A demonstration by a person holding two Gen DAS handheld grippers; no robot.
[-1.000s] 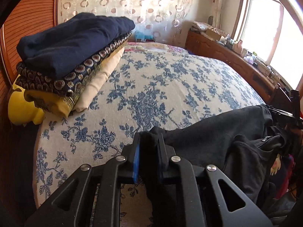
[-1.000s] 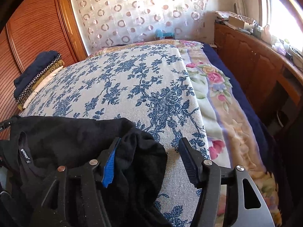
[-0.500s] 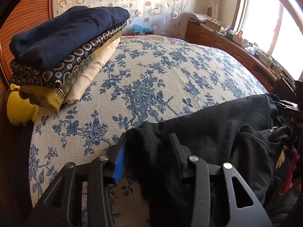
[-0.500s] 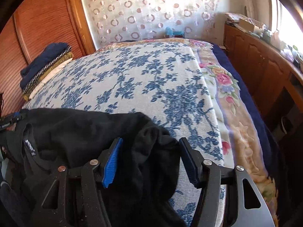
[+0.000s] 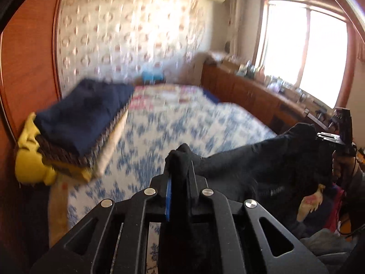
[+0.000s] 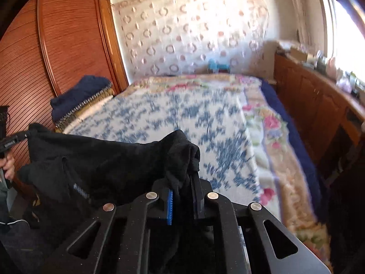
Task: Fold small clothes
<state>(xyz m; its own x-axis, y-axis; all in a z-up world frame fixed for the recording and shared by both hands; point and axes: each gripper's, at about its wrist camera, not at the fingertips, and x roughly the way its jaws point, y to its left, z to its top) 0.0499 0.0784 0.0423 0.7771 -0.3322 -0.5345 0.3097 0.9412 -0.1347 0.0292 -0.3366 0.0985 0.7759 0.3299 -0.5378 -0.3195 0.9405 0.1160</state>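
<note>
A black garment (image 5: 262, 159) hangs stretched in the air between my two grippers, above the near end of the bed. My left gripper (image 5: 180, 178) is shut on one bunched corner of it. My right gripper (image 6: 182, 182) is shut on the other corner of the black garment (image 6: 102, 159). Each gripper shows at the far edge of the other's view: the right gripper (image 5: 337, 137) and the left gripper (image 6: 9, 141). A small label shows on the hanging cloth. Both views are blurred by motion.
The bed (image 6: 182, 118) has a blue-flowered white cover. A stack of folded clothes (image 5: 84, 121), navy on top, lies at its left edge by the wooden wardrobe (image 6: 68, 38). A wooden cabinet (image 6: 319, 105) with small items runs under the window on the right.
Both grippers have shut on the black garment's corners and lifted it off the bed. It now hangs stretched between them. Both views have swung upward.
</note>
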